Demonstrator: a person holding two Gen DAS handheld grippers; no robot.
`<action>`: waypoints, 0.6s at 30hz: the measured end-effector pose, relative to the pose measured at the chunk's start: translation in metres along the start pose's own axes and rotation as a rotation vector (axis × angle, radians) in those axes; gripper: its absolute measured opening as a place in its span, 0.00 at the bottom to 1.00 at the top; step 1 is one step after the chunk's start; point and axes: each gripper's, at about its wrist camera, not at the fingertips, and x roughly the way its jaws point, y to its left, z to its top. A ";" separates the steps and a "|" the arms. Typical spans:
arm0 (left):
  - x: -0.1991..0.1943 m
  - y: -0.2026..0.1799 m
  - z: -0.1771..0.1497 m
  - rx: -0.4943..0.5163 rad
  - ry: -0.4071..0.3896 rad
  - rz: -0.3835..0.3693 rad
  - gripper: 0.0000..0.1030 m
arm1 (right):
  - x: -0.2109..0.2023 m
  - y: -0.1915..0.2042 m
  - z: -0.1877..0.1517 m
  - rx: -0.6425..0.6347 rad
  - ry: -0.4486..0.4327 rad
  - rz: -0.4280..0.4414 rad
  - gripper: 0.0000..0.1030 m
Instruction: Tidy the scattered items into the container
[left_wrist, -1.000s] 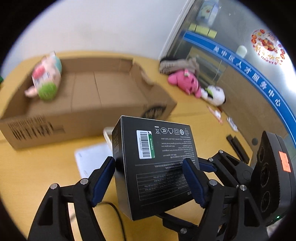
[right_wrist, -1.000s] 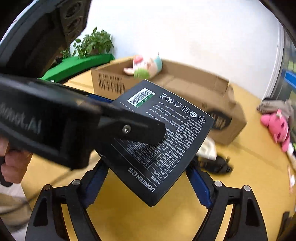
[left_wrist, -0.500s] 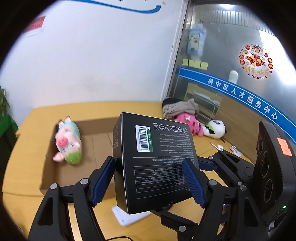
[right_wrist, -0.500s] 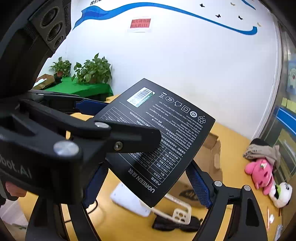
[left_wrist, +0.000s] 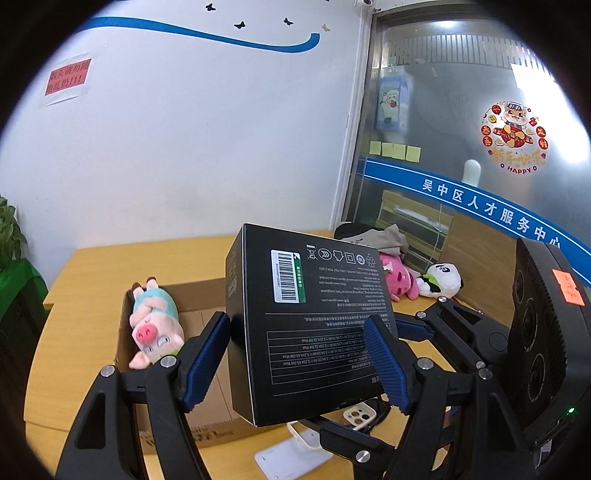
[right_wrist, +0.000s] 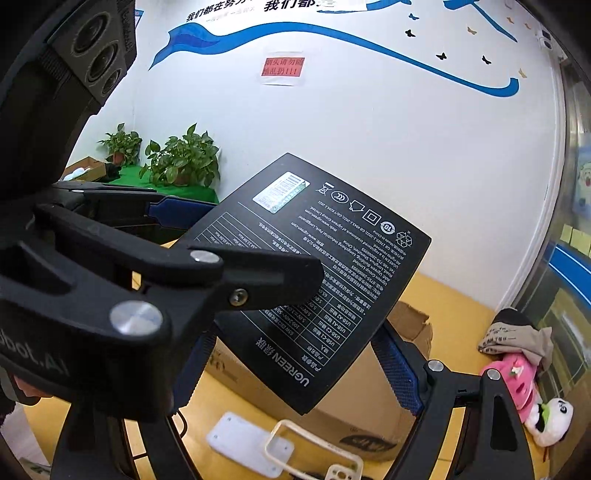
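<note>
Black box (left_wrist: 314, 325) is pinched by both the left gripper (left_wrist: 303, 362) and right gripper (right_wrist: 299, 365), carried above the cardboard box (left_wrist: 207, 295); next, lower and release.

The box (left_wrist: 306, 332) is matte black with fine white print and a white barcode label edged in green. Below it, the carton (left_wrist: 207, 306) is plain brown cardboard with dark printing on its side. Inside the carton, the pig toy (left_wrist: 155, 328) is pink with a mint-green back. The gripper pads (left_wrist: 384, 365) beside the box are ribbed dark blue on black frames. Right of the box, a plush (left_wrist: 400, 282) is hot pink, and the one beside it (left_wrist: 441, 280) looks white with black patches, perhaps a panda.
</note>
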 end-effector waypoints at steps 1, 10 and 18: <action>0.002 0.001 0.002 0.003 -0.002 0.001 0.72 | 0.002 -0.001 0.002 0.000 -0.002 0.001 0.86; 0.023 0.013 0.018 0.011 -0.015 0.011 0.72 | 0.022 -0.015 0.016 -0.018 -0.011 -0.005 0.86; 0.050 0.022 0.036 0.010 -0.014 0.012 0.72 | 0.050 -0.033 0.028 -0.016 -0.007 -0.004 0.86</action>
